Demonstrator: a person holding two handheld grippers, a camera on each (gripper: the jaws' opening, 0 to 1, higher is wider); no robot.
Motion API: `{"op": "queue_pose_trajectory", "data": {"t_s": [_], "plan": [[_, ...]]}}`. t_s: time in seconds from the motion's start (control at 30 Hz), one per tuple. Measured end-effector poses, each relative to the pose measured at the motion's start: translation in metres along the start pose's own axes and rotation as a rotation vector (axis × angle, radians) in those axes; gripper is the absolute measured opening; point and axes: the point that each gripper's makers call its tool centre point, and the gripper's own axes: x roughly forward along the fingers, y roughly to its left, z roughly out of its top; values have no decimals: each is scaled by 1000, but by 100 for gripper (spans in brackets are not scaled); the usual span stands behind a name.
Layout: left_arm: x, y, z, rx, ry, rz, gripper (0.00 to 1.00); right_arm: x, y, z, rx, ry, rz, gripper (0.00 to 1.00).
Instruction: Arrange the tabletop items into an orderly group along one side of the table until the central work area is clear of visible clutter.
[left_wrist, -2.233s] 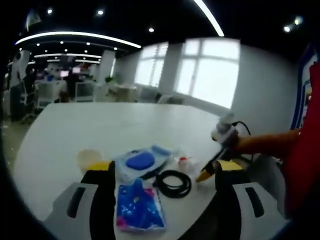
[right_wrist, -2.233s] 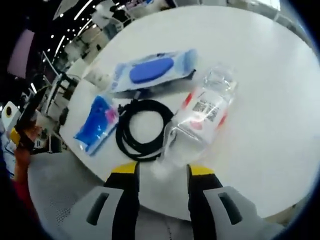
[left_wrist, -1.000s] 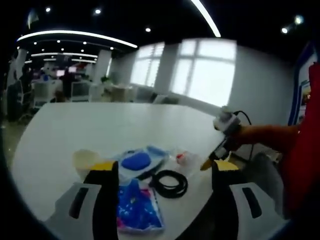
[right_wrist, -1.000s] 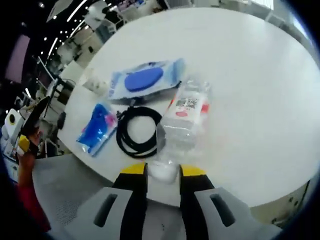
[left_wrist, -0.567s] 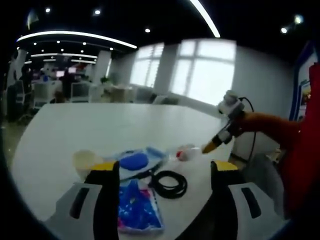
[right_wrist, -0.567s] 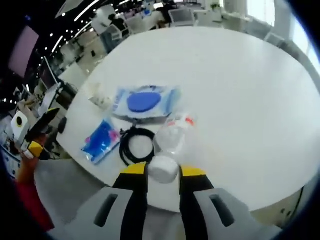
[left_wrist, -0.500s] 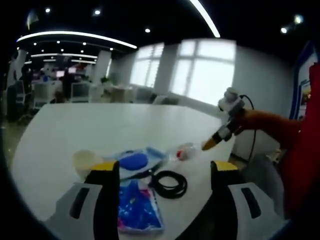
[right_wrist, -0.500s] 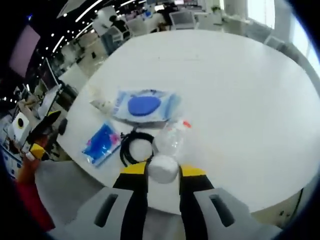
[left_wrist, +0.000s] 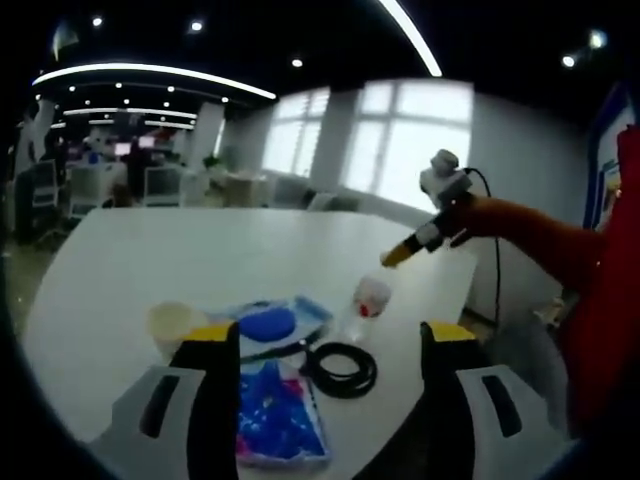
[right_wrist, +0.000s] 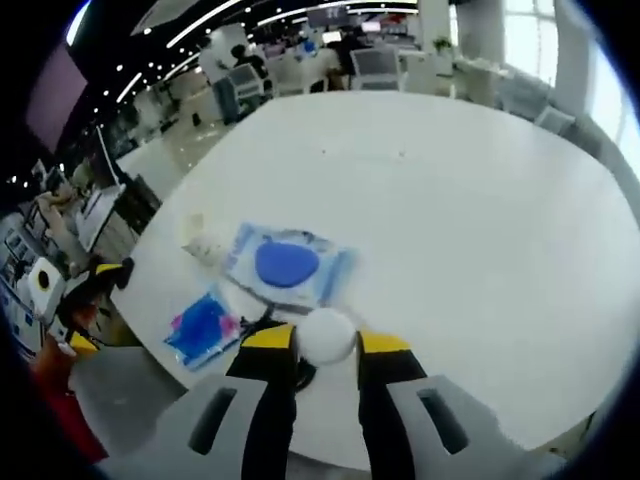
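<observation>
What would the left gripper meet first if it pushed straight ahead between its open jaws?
Most likely the blue patterned packet, lying on the white table between the left gripper's jaws. Beyond it lie the black coiled cable and blue-lidded wipes pack; depth is uncertain.

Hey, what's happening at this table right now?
A person is tidying a white table with two handheld grippers. The right gripper is shut on a clear plastic bottle, holding it by its cap end above the table. The left gripper is open over a blue pouch, black cable coil and wipes pack.
</observation>
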Motion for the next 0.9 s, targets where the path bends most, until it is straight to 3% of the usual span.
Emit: {"op": "queue_pose_trajectory", "data": {"t_s": [0.47,0.9], "plan": [[4,-3,-2,3,11,-26,70,1,0,3,-89,-21,-3,22],[4,-5,-4,8,20,-35,70,1,0,4,-89,-40,-3,22]]}}
